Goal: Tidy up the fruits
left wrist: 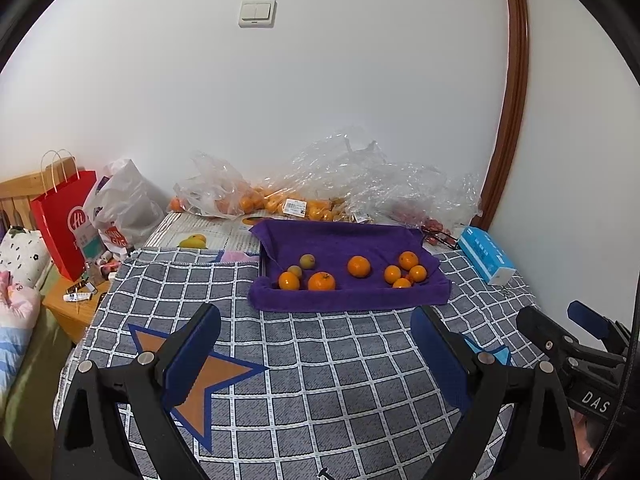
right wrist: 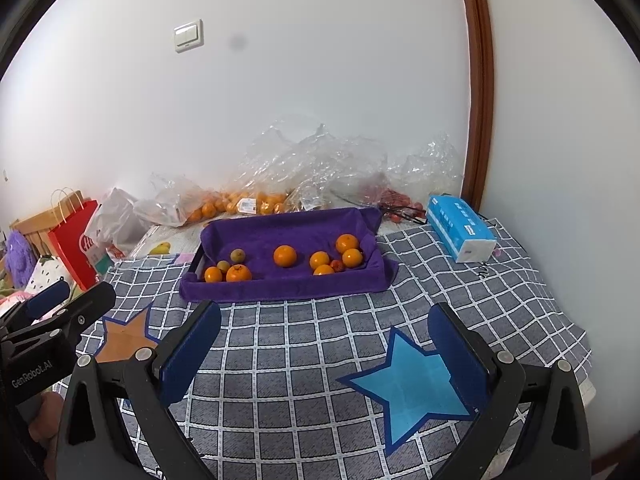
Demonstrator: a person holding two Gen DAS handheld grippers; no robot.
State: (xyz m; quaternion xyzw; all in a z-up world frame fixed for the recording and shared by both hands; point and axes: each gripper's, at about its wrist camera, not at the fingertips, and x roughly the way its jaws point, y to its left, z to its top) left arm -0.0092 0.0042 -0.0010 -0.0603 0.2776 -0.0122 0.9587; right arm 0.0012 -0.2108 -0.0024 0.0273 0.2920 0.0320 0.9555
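A tray lined with a purple towel sits at the far side of the checked cloth. Several oranges lie in it: one alone in the middle, a cluster at the right, and some at the left beside two small greenish-brown fruits. My left gripper is open and holds nothing, hovering in front of the tray. My right gripper is open too, also short of the tray.
Clear plastic bags with more oranges lie against the wall behind the tray. A blue tissue pack lies at the right. A red paper bag and a bedside table stand left. A yellow fruit lies behind the cloth.
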